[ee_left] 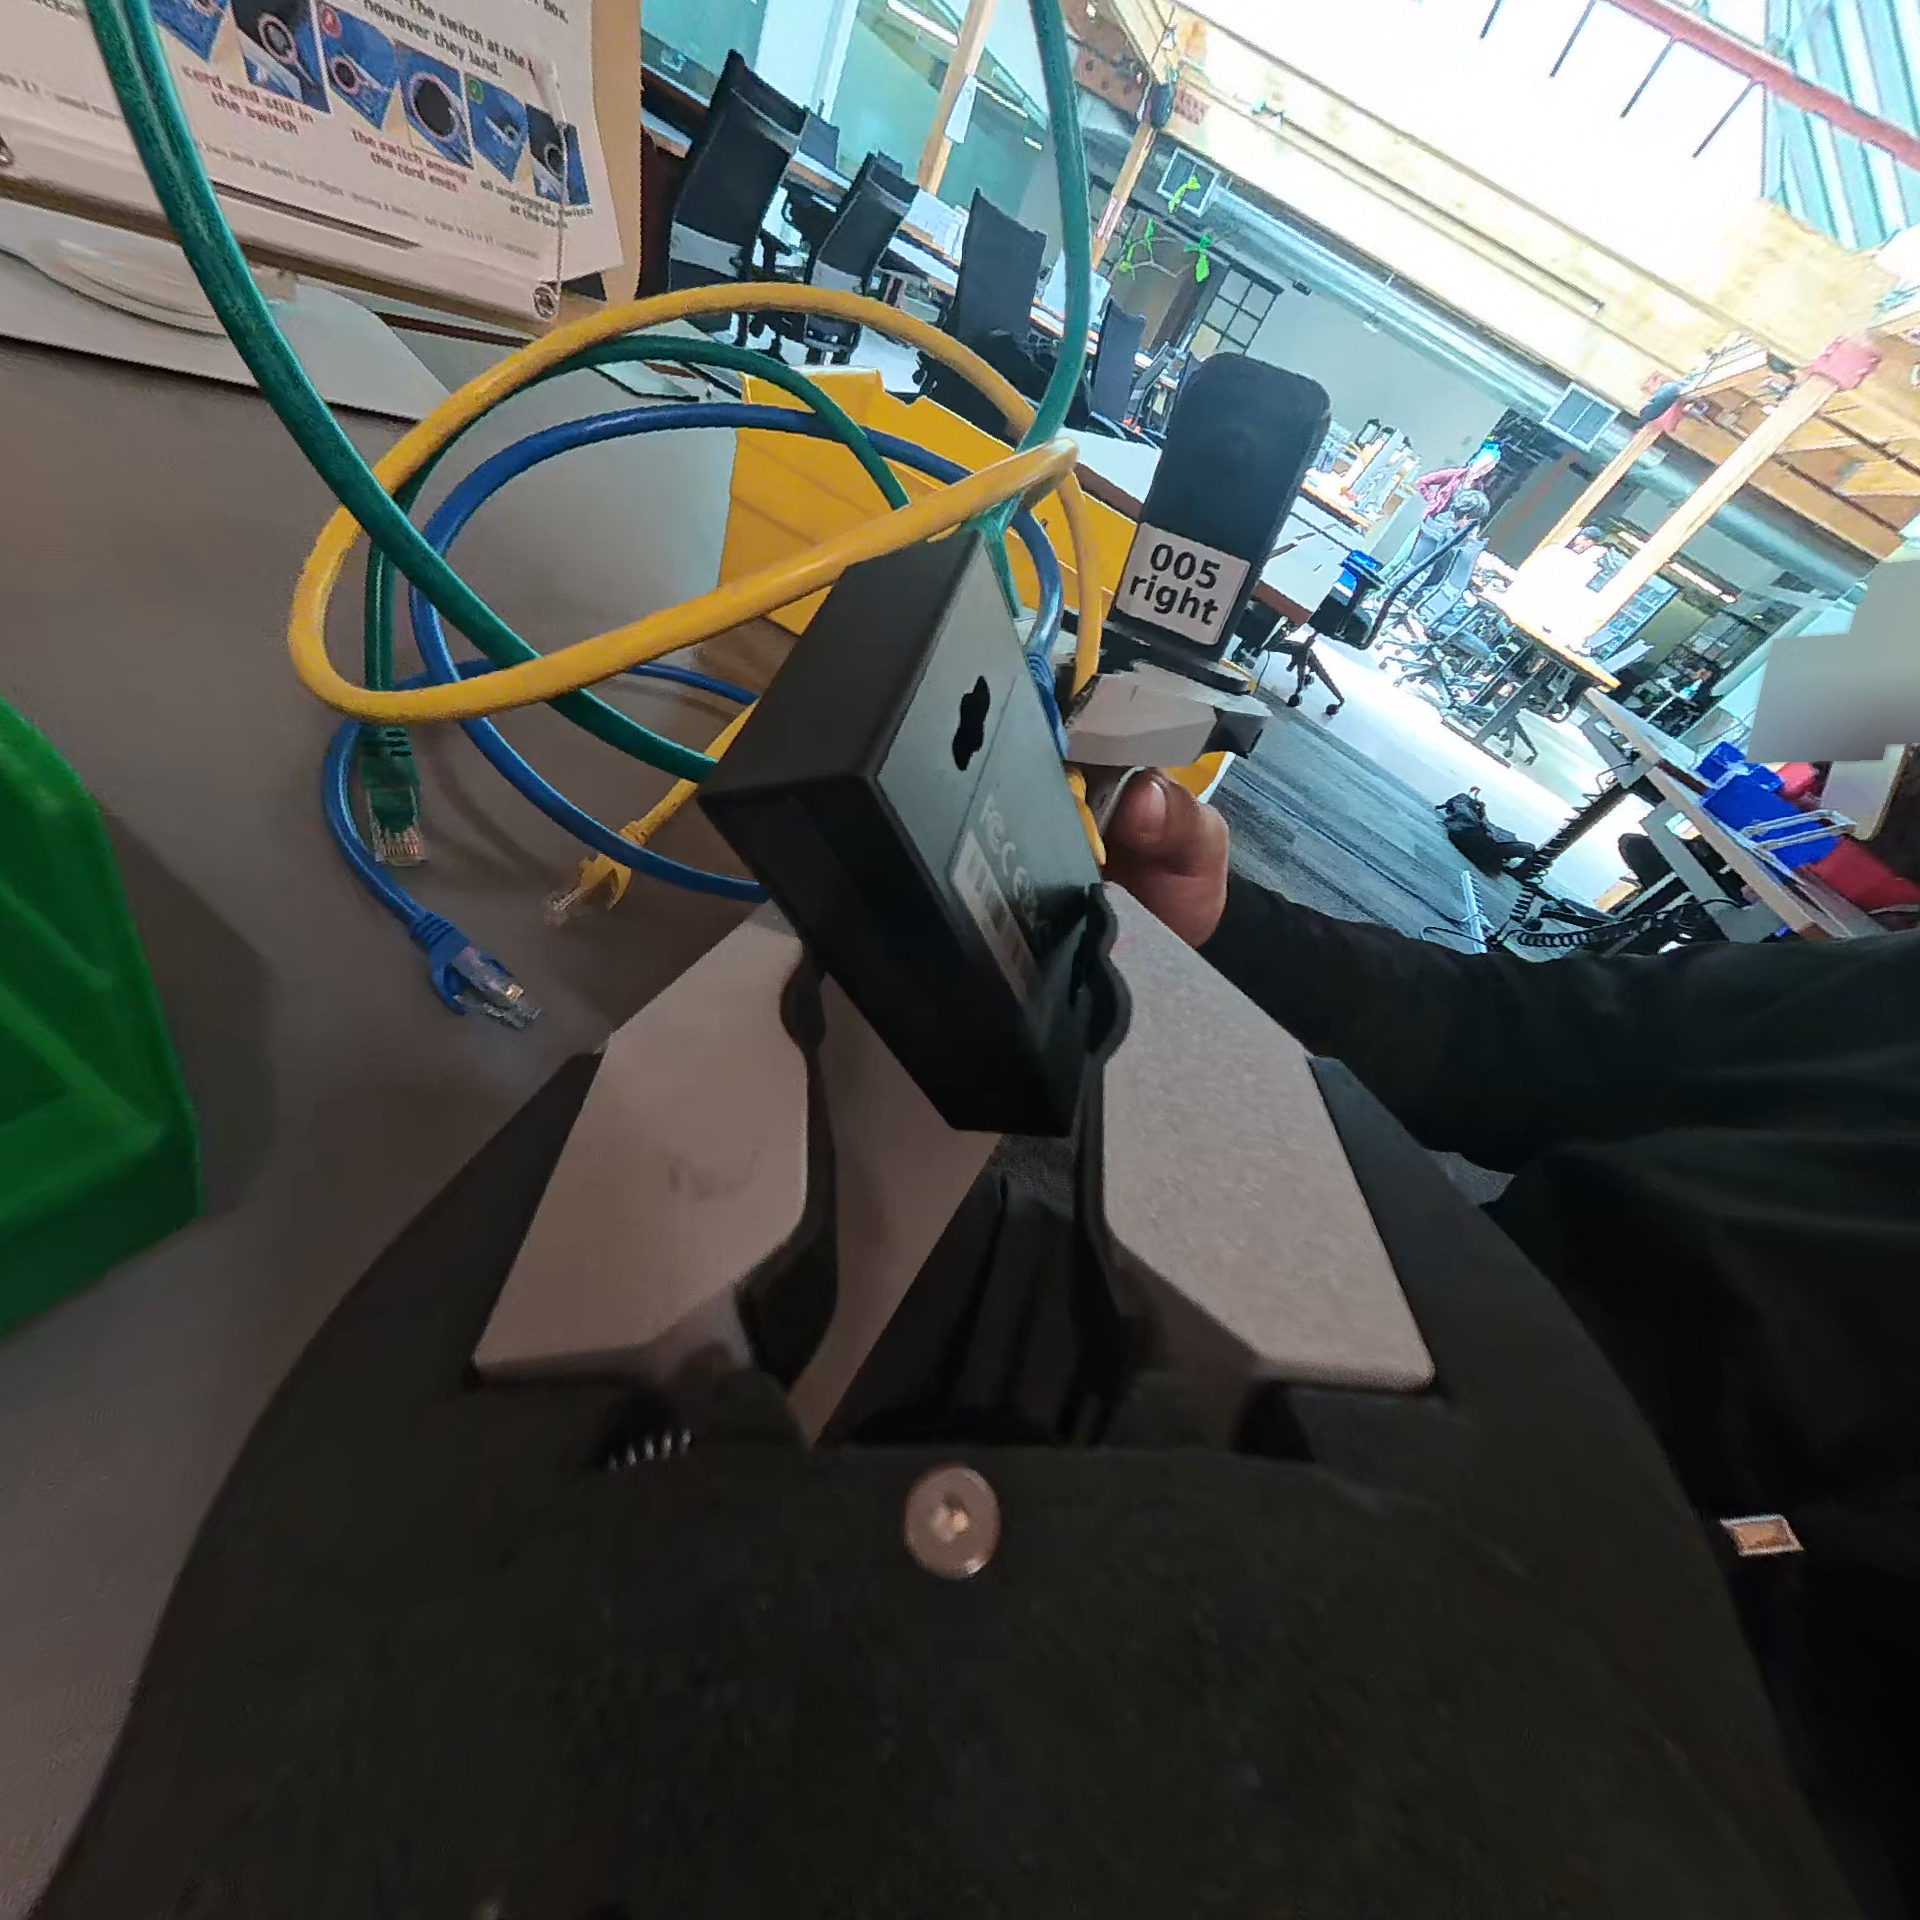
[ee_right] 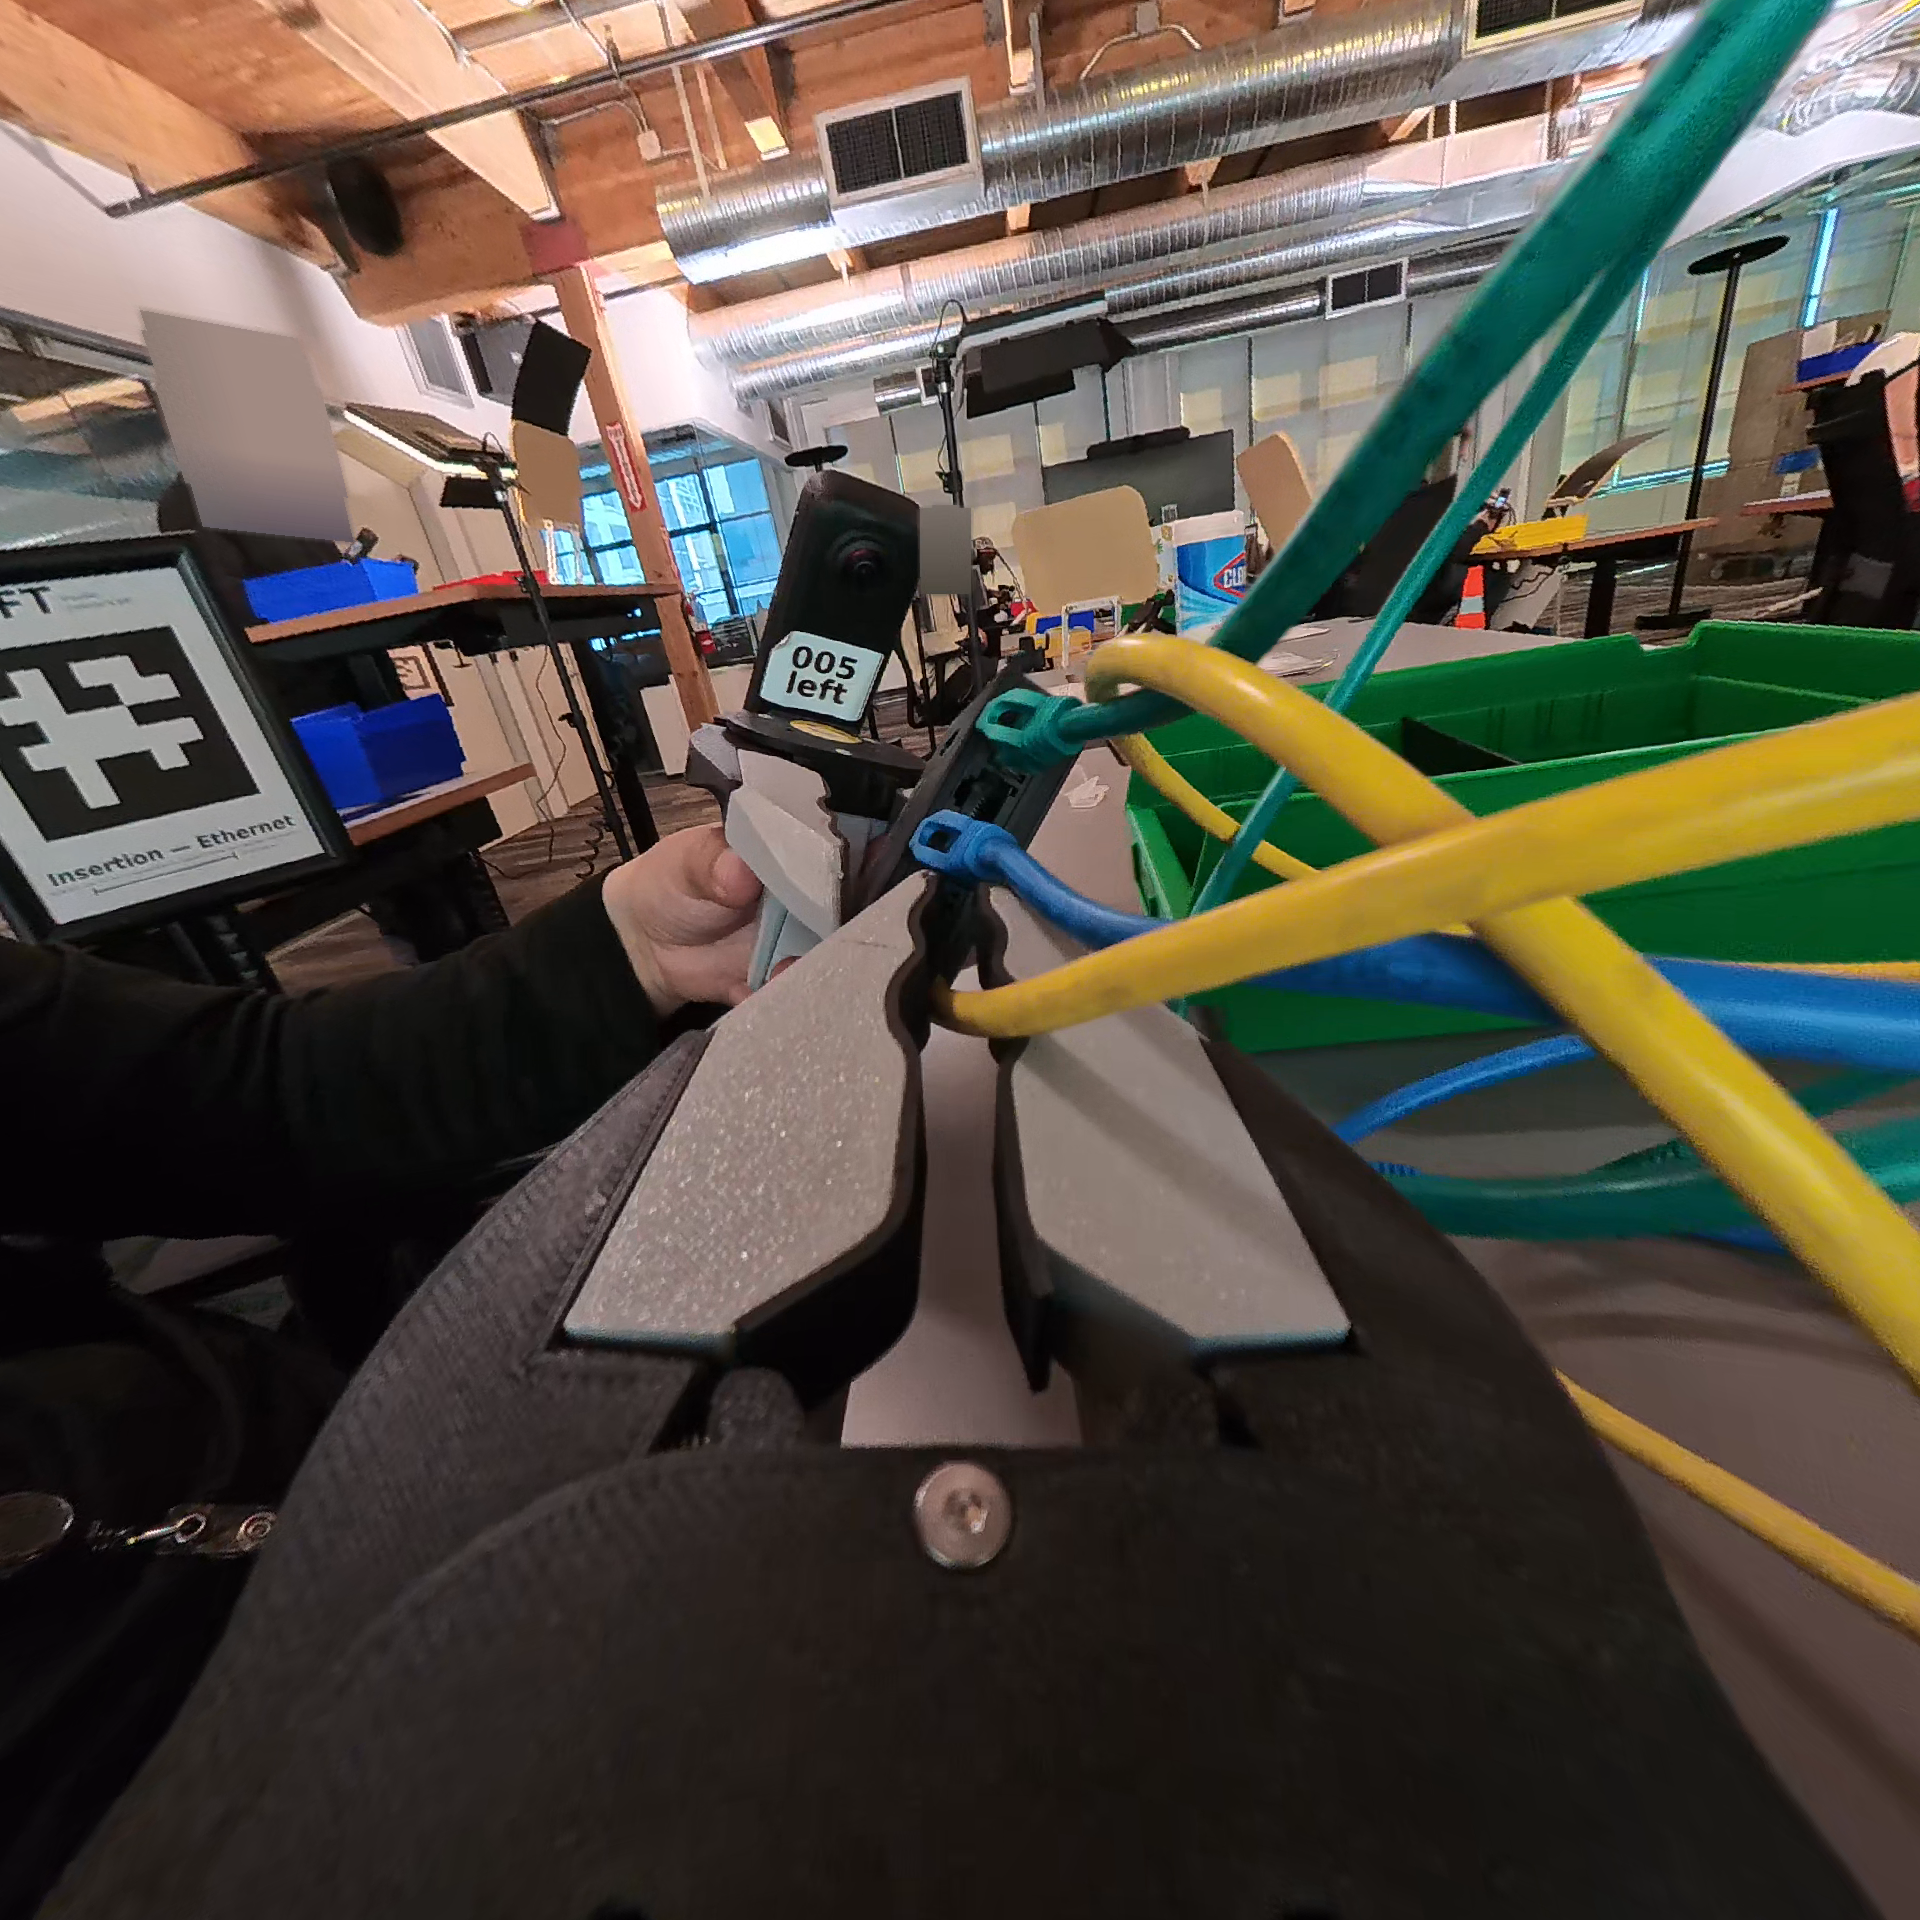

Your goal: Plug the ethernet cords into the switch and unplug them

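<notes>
My left gripper (ee_left: 951,966) is shut on the black switch (ee_left: 914,810) and holds it tilted above the grey table (ee_left: 208,623). In the right wrist view the switch (ee_right: 1003,795) is edge-on, with a green plug (ee_right: 1023,722) and a blue plug (ee_right: 951,842) seated in its ports. My right gripper (ee_right: 951,935) is shut on the yellow cord (ee_right: 1351,883) at its end by the switch; that plug is hidden between the fingers. It also shows behind the switch in the left wrist view (ee_left: 1143,717). The cords' free ends, green (ee_left: 390,800), blue (ee_left: 473,977) and yellow (ee_left: 587,888), lie on the table.
A green bin (ee_left: 83,1039) stands at the left, also seen in the right wrist view (ee_right: 1558,727). A yellow bin (ee_left: 831,468) sits behind the cord loops. An instruction sheet (ee_left: 364,125) leans at the back. A framed marker sign (ee_right: 135,727) stands at the left. My two grippers' fingertips are within a few centimetres of each other.
</notes>
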Tool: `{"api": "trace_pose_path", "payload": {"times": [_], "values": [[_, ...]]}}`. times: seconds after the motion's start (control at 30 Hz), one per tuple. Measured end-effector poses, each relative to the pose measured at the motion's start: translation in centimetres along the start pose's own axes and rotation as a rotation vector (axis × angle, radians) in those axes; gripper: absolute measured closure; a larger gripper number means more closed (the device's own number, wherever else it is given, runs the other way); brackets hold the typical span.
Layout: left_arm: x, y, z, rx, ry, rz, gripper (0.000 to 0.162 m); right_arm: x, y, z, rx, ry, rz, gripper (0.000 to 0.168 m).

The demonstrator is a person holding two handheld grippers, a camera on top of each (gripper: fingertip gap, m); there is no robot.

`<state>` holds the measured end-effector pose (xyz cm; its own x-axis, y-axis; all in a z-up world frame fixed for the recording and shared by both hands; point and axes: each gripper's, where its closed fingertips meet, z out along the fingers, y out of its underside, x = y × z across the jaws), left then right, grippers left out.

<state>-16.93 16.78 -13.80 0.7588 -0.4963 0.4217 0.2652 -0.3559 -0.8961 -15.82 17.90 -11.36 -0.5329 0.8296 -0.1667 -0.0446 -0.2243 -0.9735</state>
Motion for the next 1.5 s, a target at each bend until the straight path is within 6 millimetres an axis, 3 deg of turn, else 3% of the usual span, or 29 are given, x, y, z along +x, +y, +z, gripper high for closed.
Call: {"api": "trace_pose_path", "payload": {"times": [0.03,0.37,0.97,1.07,1.27,1.5], "values": [[0.0,0.0,0.0,-0.001,-0.001,0.003,0.115,0.0,0.0,0.0,-0.002,0.000,0.000,0.167],[1.9,-1.3,-0.5,0.069,0.112,-0.021,0.133,-0.3,-0.7,-0.3,0.055,-0.039,0.036,0.168],[2.1,-1.5,-0.6,0.112,0.172,-0.138,0.130,-0.5,-0.9,-0.3,0.046,-0.088,0.069,0.166],[2.6,-1.3,-0.4,0.075,0.165,-0.127,0.123,-0.5,-1.2,-0.6,0.013,-0.115,0.076,0.166],[4.0,-1.0,1.0,0.078,0.204,-0.123,0.127,-1.7,-1.3,-0.5,-0.040,-0.195,0.031,0.165],[3.5,-1.1,1.5,0.117,0.200,-0.122,0.133,-1.2,-0.9,-0.9,-0.088,-0.179,0.076,0.164]]}}
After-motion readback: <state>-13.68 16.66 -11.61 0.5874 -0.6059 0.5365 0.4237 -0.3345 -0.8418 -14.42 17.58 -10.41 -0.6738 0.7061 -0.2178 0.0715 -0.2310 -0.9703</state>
